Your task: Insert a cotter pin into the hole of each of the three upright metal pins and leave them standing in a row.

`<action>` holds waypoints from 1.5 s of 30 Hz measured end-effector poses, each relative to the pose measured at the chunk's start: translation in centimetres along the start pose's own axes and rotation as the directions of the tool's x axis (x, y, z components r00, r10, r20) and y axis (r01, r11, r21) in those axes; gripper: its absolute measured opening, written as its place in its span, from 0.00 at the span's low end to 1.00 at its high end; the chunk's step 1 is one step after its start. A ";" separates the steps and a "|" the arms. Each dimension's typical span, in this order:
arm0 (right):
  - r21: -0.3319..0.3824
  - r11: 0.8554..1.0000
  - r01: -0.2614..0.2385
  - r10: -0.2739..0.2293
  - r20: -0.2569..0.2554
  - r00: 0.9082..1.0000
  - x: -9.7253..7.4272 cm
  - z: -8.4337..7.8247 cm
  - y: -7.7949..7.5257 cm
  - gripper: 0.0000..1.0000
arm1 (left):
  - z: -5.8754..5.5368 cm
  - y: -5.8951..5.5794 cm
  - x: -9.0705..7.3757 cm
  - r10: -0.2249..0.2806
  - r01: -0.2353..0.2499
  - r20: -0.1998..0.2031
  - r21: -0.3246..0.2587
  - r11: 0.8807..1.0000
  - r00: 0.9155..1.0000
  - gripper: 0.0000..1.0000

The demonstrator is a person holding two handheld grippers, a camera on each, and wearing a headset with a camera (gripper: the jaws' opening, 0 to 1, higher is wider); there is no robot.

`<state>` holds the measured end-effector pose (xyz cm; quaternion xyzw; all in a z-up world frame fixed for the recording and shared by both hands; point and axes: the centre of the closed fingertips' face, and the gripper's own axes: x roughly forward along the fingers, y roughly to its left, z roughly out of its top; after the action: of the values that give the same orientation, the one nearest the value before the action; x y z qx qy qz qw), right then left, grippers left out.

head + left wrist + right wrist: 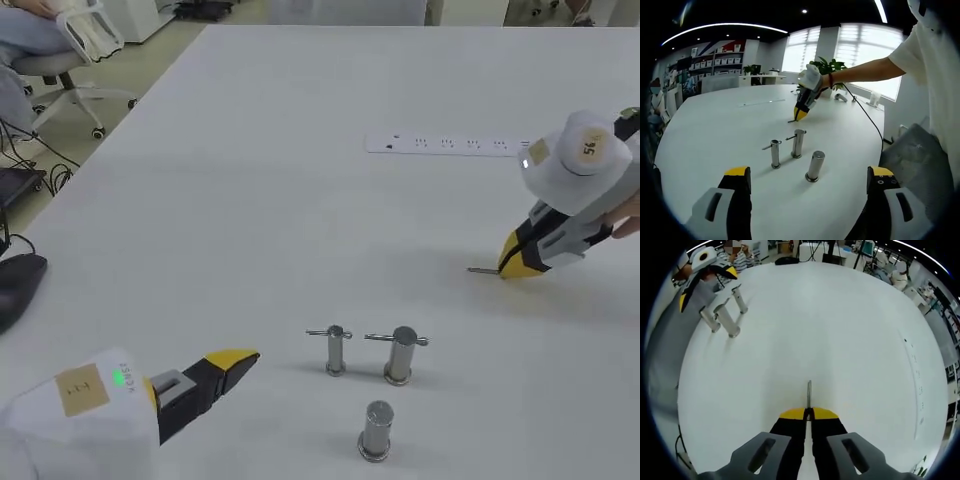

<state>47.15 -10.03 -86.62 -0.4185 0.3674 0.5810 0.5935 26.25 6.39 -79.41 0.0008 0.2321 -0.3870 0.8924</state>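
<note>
Steel, three upright pins on the white table.

- First pin and second pin: side by side, near each other, each with a cotter through the hole at its head. Judged done.
- Bare pin: stands just in front of the other two, nearer the person, hole empty. It sits out of line, so it probably needs shifting for the row.
- Loose cotter: well off to the right of the pins, low at the table. It is pinched by one end, and the free end points out ahead of the jaws, toward the pins. That hold suits threading it straight into a hole.
- Right gripper: jaws closed tight on the loose cotter, tip down at the table surface.
- Left gripper: jaws spread wide, holding nothing. It hangs low to the left of the pins and faces them, likely placed to steady the bare pin.
- Power strip: far side of the table, apart from the work.
</note>
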 end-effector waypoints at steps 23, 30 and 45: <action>-0.017 0.998 0.067 -0.067 -0.006 0.998 -0.7 0.0 0.1 0.02 | 0.3 0.0 -0.2 0.002 -0.002 0.003 0.009 1.000 1.000 0.96; -0.031 0.995 0.098 -0.098 0.006 0.995 -2.0 0.3 0.4 0.02 | 0.7 0.1 -0.4 0.005 -0.005 0.014 0.000 1.000 1.000 0.94; -0.104 0.982 0.158 -0.151 0.067 0.986 -4.6 2.9 3.8 0.02 | 1.5 -0.5 -0.8 -0.004 0.005 0.027 -0.017 1.000 1.000 0.86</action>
<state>42.97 -9.19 -81.51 -0.4600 0.2839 0.5644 0.6238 26.05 6.33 -77.69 -0.0126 0.2232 -0.3870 0.8946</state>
